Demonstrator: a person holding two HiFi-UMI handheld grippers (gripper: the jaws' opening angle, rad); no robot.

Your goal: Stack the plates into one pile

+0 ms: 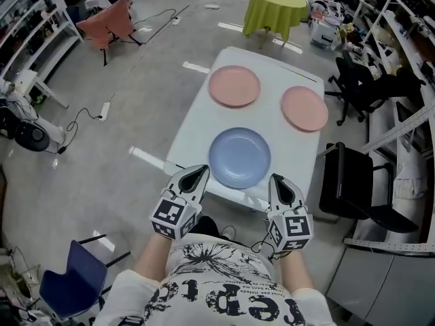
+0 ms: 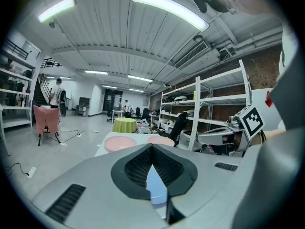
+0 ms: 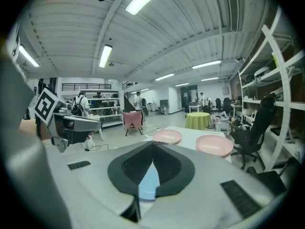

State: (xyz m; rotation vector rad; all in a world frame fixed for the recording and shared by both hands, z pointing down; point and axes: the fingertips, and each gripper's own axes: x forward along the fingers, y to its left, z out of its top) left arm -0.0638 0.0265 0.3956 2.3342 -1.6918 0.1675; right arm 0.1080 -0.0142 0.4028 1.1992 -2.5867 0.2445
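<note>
Three plates lie apart on the white table point(image 1: 197, 121): a blue plate point(image 1: 239, 157) nearest me, a pink plate point(image 1: 234, 85) at the far left and a second pink plate point(image 1: 304, 108) at the far right. My left gripper point(image 1: 198, 173) hovers at the table's near edge, just left of the blue plate, jaws shut and empty. My right gripper point(image 1: 278, 180) hovers just right of that plate, also shut and empty. Through the shut jaws the left gripper view shows a sliver of the blue plate point(image 2: 156, 189) with a pink plate point(image 2: 120, 143) behind; the right gripper view shows the blue plate point(image 3: 149, 184) and both pink plates point(image 3: 167, 136) point(image 3: 215, 144).
A black chair point(image 1: 360, 189) stands right of the table, and an office chair point(image 1: 367, 87) sits further back. A round table with a green cloth point(image 1: 274, 9) is beyond the far end. A blue chair point(image 1: 75, 284) is at my lower left. Cables and a power strip point(image 1: 104, 111) lie on the floor at left.
</note>
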